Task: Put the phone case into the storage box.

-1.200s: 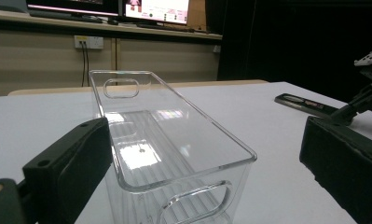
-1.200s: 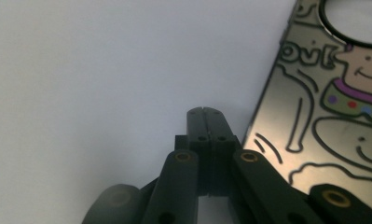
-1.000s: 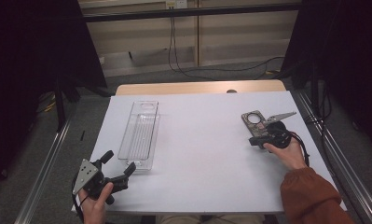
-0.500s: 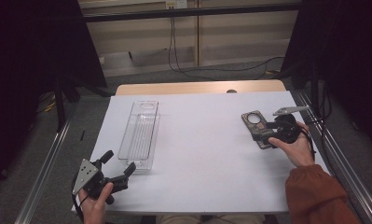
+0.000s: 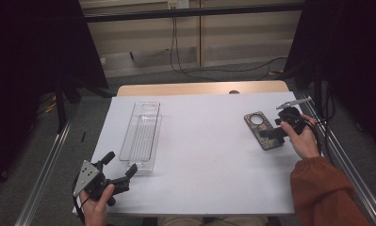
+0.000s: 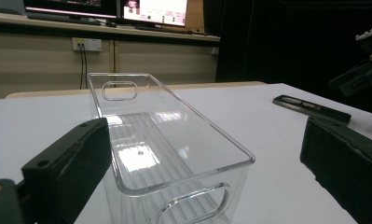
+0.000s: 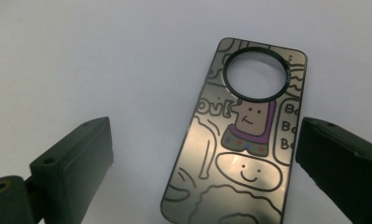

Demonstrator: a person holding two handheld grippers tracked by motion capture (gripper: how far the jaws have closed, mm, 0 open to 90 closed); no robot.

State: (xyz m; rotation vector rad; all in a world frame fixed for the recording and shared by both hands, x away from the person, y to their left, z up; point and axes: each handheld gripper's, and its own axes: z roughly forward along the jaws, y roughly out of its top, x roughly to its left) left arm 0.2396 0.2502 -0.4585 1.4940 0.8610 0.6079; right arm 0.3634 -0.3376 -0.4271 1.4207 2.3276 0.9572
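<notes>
Phone case point(image 5: 264, 130) with cartoon doodles lies flat on the white table point(image 5: 209, 155), far right side. Right gripper point(image 5: 276, 133) sits over it, jaws just opened wide, nothing pinched. Left gripper point(image 5: 120, 165) gapes open too, near left, just beside the clear bin point(image 5: 141, 135).

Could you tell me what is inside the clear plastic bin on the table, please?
Nothing: the clear bin shows just its ribbed floor and reflections. Its walls are transparent, so nothing is covered.
</notes>
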